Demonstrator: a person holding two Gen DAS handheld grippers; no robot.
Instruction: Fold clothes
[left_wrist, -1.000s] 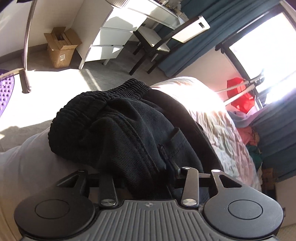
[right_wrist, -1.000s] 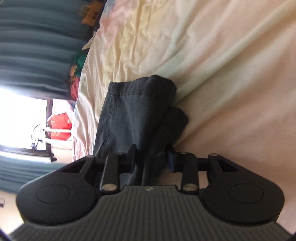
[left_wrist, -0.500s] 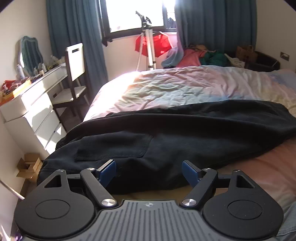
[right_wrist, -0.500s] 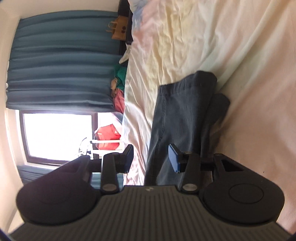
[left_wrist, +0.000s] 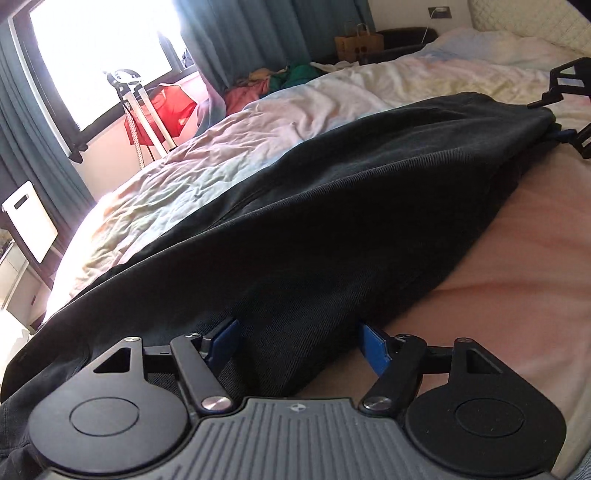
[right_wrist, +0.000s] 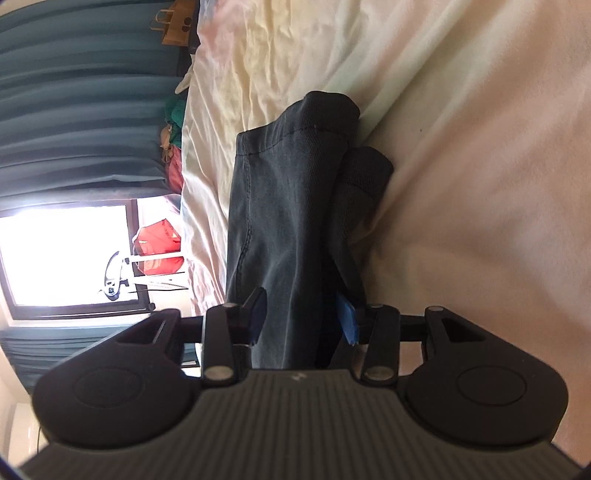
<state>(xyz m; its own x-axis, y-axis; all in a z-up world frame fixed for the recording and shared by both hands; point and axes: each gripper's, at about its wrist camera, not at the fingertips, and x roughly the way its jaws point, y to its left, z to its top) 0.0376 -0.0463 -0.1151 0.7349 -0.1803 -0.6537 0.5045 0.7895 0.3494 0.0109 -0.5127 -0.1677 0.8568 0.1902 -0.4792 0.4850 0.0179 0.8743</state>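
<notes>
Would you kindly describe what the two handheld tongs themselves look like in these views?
Both are alike. The left tongs and right tongs each have a ribbed grey body with a small round emblem at its front edge, flanked by two black round discs. Black linkage bars with silver rivets carry fingers with blue pads. No cables, sleeves or hands show.

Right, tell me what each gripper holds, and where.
Right gripper clamps the dark trousers just short of the leg hems. Left gripper, jaws just been closing, straddles their near edge without visibly pressing: no hold.
</notes>
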